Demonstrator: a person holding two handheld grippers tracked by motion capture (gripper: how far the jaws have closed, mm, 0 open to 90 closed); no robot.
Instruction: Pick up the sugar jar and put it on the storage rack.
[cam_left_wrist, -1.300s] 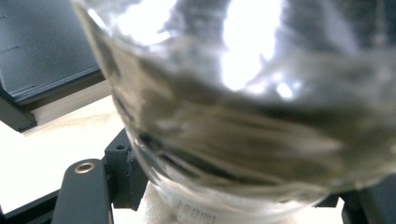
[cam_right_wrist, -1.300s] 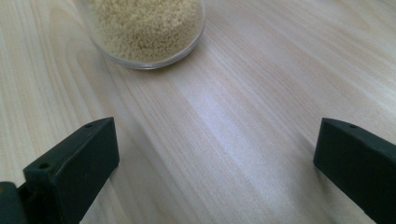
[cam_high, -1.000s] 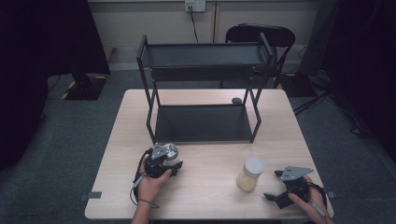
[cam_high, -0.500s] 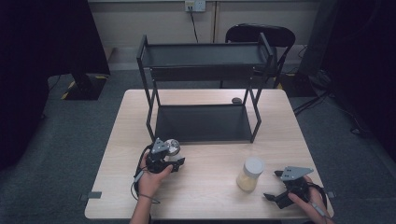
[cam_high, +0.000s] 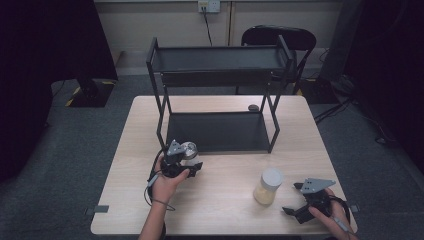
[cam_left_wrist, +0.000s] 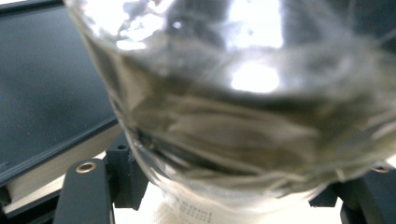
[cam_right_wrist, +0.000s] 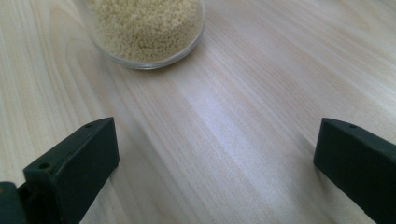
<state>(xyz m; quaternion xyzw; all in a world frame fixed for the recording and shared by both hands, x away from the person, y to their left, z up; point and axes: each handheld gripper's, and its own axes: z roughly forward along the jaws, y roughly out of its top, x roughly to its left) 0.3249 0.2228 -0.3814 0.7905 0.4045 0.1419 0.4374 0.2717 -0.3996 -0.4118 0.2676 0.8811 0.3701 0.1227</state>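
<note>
Left gripper (cam_high: 189, 161): my jaws clamped on clear glass jar (cam_high: 189, 150), near black metal rack's lower shelf (cam_high: 215, 131). Keep jar level, clear front lip. Right gripper (cam_high: 298, 206): wide open, empty, right of grain-filled jar (cam_high: 268, 186).

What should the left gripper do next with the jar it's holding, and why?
Probably carry the clear jar forward onto the rack's lower shelf. The left gripper has its jaws shut around it just in front of that shelf, which lies bare, while the right gripper waits open beside the grain jar.
</note>
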